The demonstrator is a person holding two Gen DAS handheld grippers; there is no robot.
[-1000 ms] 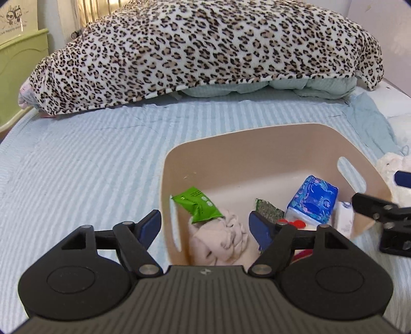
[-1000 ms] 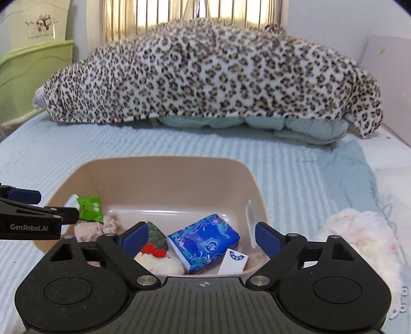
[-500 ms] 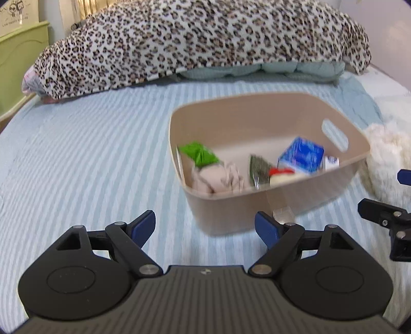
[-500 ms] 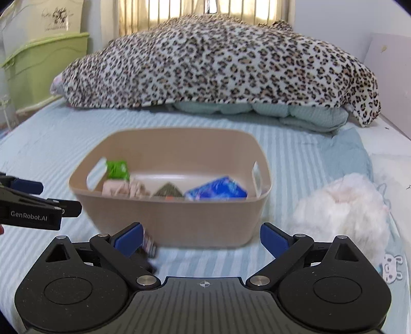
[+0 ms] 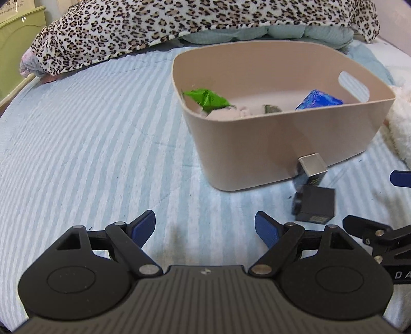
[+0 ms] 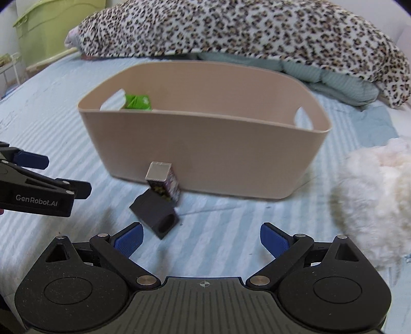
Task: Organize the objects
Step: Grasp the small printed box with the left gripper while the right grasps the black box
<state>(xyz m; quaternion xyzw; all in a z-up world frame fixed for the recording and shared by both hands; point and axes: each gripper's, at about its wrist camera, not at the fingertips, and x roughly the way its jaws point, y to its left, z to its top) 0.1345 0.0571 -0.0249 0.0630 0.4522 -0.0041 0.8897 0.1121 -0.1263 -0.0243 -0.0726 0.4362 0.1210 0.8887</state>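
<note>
A beige plastic bin (image 5: 277, 144) (image 6: 205, 144) stands on the striped bed. It holds a green packet (image 5: 205, 99) (image 6: 137, 102), a blue tissue pack (image 5: 318, 101) and a pinkish cloth (image 5: 226, 113). In front of the bin lie a black block (image 5: 314, 206) (image 6: 155, 213) and a small silver-topped box (image 5: 312, 168) (image 6: 164, 179) leaning against it. My left gripper (image 5: 205, 227) is open and empty, left of the two items. My right gripper (image 6: 201, 237) is open and empty, just right of the black block.
A leopard-print blanket (image 5: 179, 23) (image 6: 244, 28) lies across the far side of the bed. A white fluffy toy (image 6: 375, 195) lies right of the bin. A green cabinet (image 6: 54, 28) stands at the far left.
Both grippers have pulled back and down from above the bin to the bed in front of it. The black block and silver-topped box have come into view.
</note>
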